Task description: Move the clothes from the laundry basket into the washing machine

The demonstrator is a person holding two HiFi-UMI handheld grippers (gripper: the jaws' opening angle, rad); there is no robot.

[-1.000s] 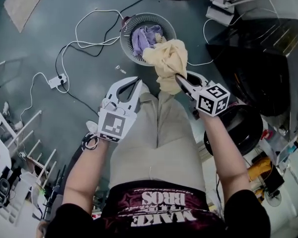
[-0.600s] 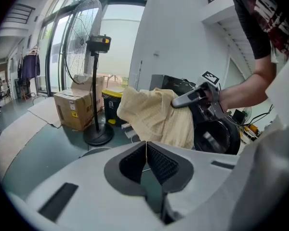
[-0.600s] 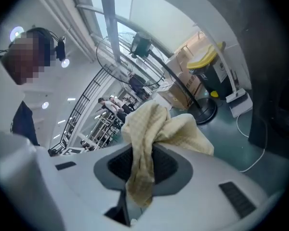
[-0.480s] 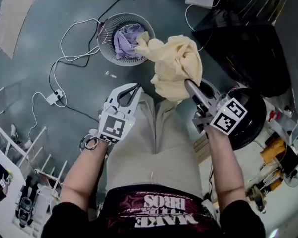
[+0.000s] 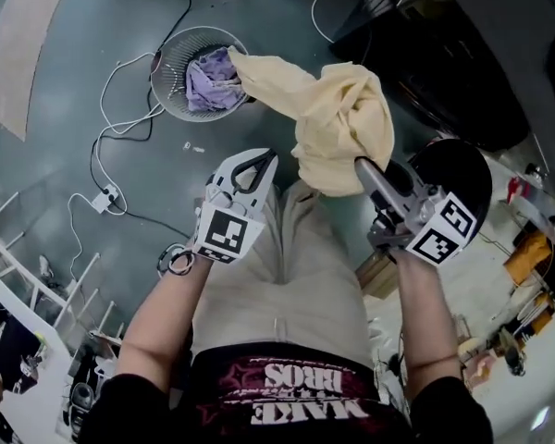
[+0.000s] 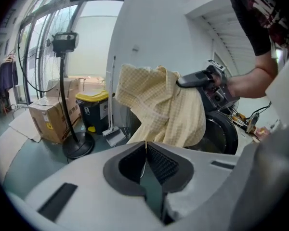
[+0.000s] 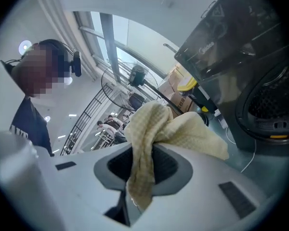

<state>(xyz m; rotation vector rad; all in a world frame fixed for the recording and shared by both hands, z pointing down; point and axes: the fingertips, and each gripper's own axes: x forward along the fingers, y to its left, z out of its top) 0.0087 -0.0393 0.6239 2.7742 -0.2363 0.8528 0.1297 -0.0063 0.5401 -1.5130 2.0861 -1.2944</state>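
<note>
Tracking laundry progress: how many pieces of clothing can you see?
2: a yellow cloth clamped in the right gripper, and a purple garment in the laundry basket. More may lie hidden beneath it.

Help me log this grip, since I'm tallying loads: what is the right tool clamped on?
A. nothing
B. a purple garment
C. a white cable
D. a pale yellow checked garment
D: the right tool has its pads pinched on the pale yellow checked garment, while the purple garment lies in the laundry basket on the floor.
</note>
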